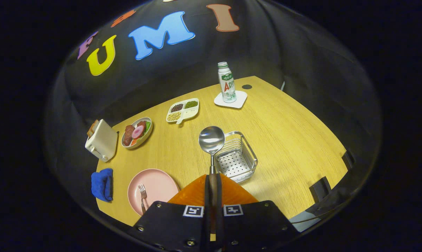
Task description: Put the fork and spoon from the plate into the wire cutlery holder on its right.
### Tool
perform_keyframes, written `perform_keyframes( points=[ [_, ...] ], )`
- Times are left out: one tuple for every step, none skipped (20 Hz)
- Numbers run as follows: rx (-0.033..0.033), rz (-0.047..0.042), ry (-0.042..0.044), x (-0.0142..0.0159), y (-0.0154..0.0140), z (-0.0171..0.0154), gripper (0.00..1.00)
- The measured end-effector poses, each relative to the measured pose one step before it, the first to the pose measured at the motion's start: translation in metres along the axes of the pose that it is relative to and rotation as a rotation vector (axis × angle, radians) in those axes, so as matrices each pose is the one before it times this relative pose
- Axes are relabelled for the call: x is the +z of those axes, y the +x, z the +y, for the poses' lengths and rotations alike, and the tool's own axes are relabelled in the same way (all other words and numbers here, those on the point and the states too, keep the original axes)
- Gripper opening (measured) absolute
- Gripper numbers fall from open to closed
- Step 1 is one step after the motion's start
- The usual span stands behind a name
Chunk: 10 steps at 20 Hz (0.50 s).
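Observation:
My gripper (213, 183) is shut on the spoon (211, 140), clamping its dark handle between both fingers. The spoon's shiny bowl sticks out ahead of the fingers, raised well above the table. Its bowl overlaps the left rim of the wire cutlery holder (239, 158), which stands just ahead and slightly right of the fingers. The holder looks empty inside. The pink plate (158, 183) lies to the left of the fingers, and the fork (142, 196) rests on it with its tines pointing away from me.
A blue cloth (102, 184) lies left of the plate, a white toaster (101, 140) beyond it. Farther back stand a bowl of food (137, 132), a divided dish of beans (182, 110) and a bottle (226, 82) on a white coaster (239, 102). Bare wooden table stretches right of the holder.

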<state>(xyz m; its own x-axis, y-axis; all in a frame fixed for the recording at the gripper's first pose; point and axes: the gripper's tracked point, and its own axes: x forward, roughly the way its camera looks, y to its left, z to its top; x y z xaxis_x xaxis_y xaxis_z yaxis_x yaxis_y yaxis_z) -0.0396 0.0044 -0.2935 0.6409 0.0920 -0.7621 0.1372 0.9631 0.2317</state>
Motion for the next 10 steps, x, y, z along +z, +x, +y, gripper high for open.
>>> perform_keyframes(
  points=[
    [-0.00774,0.00126,0.01012,0.00025,-0.00035,-0.00652,0.07],
    [-0.00635,0.00139,0.00476,-0.00026,-0.00033,-0.00557,0.07],
    [-0.00579,0.00571,0.00230,-0.00097,-0.00100,-0.00491,0.07],
    [-0.00272,0.00535,0.00247,-0.00119,0.00021,-0.00298,0.07],
    [-0.00251,0.00485,0.00067,-0.00083,0.00018,-0.00239,0.07],
    [-0.00368,0.00793,-0.00090,-0.00201,0.00235,-0.00247,0.07],
    [-0.00348,0.00883,-0.00099,-0.00150,0.00110,-0.00195,0.06],
    [-0.00079,0.00593,-0.00033,-0.00121,0.00224,-0.00096,0.07],
    [-0.00019,0.00779,-0.00055,-0.00121,0.00091,-0.00073,0.07],
    [-0.00098,0.01124,-0.00138,-0.00239,0.00158,-0.00005,0.07]
  ],
)
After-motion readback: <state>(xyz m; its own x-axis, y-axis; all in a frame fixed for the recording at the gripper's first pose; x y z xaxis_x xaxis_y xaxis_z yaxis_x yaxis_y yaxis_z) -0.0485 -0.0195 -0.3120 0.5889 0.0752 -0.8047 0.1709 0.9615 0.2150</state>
